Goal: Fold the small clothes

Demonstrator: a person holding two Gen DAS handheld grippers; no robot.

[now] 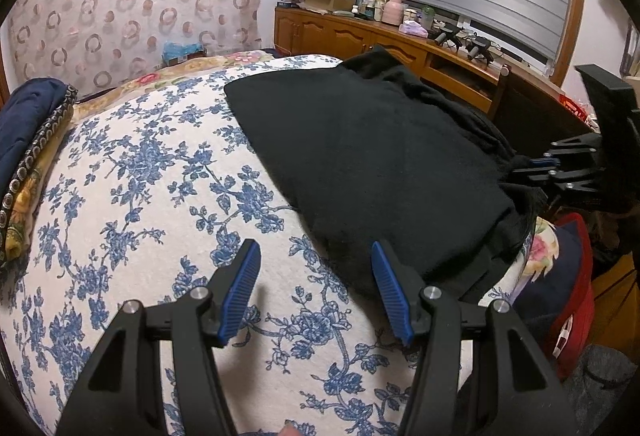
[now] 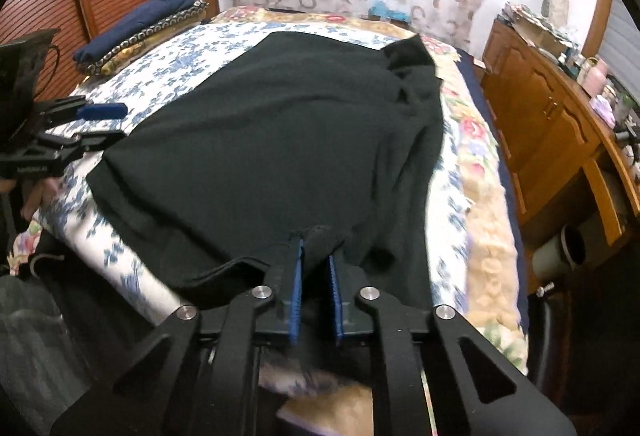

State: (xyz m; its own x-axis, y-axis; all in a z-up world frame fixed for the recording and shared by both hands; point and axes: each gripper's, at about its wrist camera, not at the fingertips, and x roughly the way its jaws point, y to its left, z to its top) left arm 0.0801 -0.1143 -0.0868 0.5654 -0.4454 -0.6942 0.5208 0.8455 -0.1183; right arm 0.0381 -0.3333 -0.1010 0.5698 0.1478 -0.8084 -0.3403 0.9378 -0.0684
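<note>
Right hand-held gripper [image 2: 315, 248]: clenched on near edge of black garment [image 2: 272, 140].
Left hand-held gripper [image 1: 314, 278]: released, above floral bedspread [image 1: 140, 196].
Black garment: spread flat on bed.

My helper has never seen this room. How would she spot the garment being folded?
Find the bed with the blue-flowered white quilt. The black garment lies spread on it, its near edge pinched by the right claw. The folded navy cloth is stacked aside.
</note>
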